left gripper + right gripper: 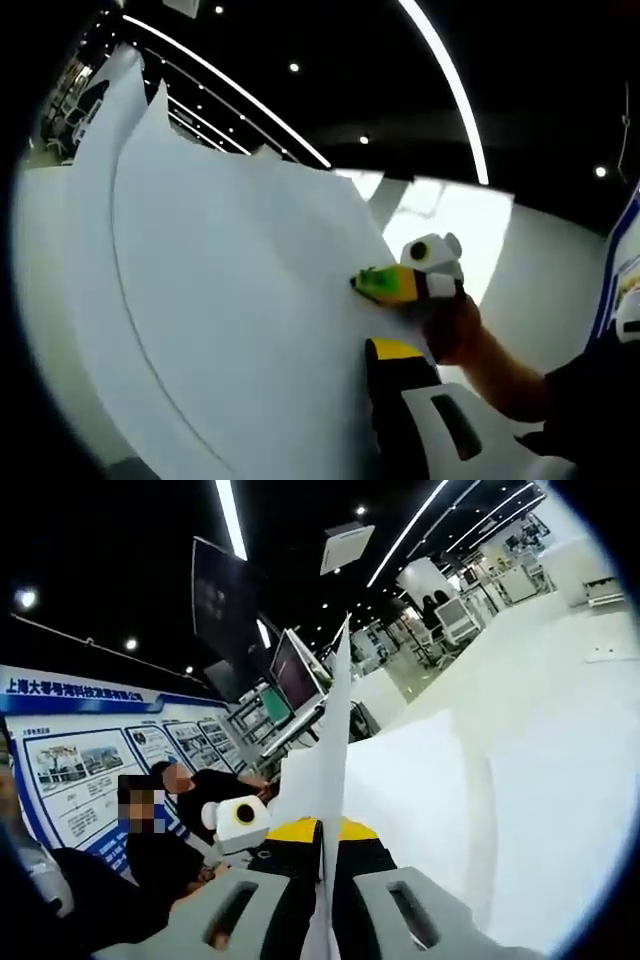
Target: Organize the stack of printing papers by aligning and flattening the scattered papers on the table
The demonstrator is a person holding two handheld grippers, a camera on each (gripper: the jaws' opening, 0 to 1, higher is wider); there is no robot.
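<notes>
A stack of white printing papers point(230, 300) is held up on edge, its sheets fanned and curved at the top. My left gripper point(362, 352) grips its lower edge. One black-and-yellow jaw shows; the paper hides the other. My right gripper point(362, 283), with green-yellow tips and held by a hand point(455, 325), pinches the same edge higher up. In the right gripper view a sheet point(335, 740) rises edge-on between the jaws of my right gripper point(322, 832), which is shut on it. The left gripper point(250, 840) sits just left of the paper.
A broad white surface point(500, 780) spreads to the right of the held sheet. People point(190, 790) stand by a blue-framed poster wall point(90, 760) on the left, with monitors point(295, 670) behind. Ceiling light strips point(450, 80) run overhead.
</notes>
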